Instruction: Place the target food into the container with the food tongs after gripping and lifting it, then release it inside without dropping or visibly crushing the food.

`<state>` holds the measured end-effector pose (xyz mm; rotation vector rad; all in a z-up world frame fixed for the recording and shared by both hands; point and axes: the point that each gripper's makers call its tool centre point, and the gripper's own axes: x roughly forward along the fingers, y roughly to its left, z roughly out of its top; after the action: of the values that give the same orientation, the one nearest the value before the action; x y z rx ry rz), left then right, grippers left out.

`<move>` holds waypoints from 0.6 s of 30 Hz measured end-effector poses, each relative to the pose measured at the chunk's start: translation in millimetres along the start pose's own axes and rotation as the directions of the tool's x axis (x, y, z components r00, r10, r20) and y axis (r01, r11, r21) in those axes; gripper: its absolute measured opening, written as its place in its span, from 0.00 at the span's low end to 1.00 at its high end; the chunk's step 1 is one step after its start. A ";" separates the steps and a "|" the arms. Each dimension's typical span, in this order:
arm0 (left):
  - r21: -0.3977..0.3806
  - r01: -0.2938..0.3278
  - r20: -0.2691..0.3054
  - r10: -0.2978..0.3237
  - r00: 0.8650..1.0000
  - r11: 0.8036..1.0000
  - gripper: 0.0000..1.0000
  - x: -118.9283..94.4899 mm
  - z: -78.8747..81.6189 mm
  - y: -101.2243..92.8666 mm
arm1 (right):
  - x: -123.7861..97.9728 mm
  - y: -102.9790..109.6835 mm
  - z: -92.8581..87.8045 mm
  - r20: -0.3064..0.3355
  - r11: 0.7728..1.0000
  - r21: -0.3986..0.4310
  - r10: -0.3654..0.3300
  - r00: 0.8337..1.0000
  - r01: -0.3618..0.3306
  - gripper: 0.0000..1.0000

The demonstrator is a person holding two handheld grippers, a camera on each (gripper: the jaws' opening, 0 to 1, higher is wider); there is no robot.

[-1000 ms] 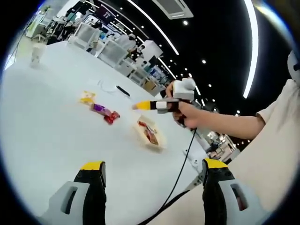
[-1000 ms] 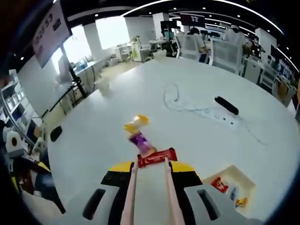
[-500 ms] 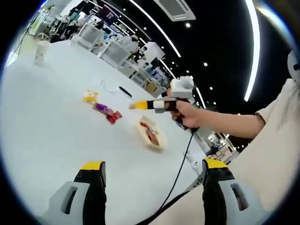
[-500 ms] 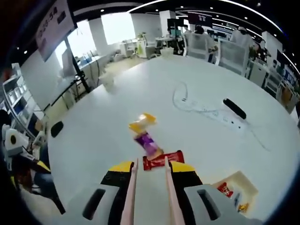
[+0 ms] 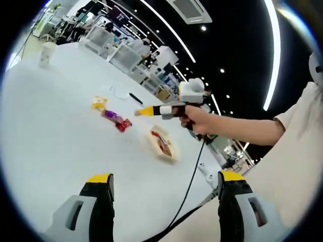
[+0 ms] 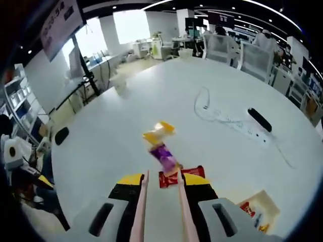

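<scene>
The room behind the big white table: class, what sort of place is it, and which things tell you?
Most likely an open-plan office or lab. Beyond the white table stand rows of desks with chairs, long strip lights and an air-conditioning vent sit in a dark ceiling, and a sign hangs overhead.

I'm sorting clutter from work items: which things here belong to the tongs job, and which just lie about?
Job: tongs in the right gripper; red snack, purple snack, yellow snack; container.

Lying about: cup, white cable, black remote, table.
</scene>
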<state>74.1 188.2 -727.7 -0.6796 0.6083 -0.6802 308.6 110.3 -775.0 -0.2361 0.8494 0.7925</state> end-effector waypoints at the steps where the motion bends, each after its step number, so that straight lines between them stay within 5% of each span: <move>1: -0.004 -0.008 0.004 0.008 1.000 1.000 0.85 -3.4 -0.4 3.4 | 3.8 2.4 1.0 -0.005 1.000 -0.008 0.003 1.000 -0.003 0.29; 18: -0.031 -0.028 0.023 0.029 0.999 0.999 0.85 -12.8 -3.3 10.3 | 15.9 7.8 1.9 -0.024 0.999 -0.035 0.017 1.000 -0.018 0.29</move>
<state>67.5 202.4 -733.8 -0.7054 0.6064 -0.6362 310.5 125.1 -784.7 -0.2701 0.8617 0.8227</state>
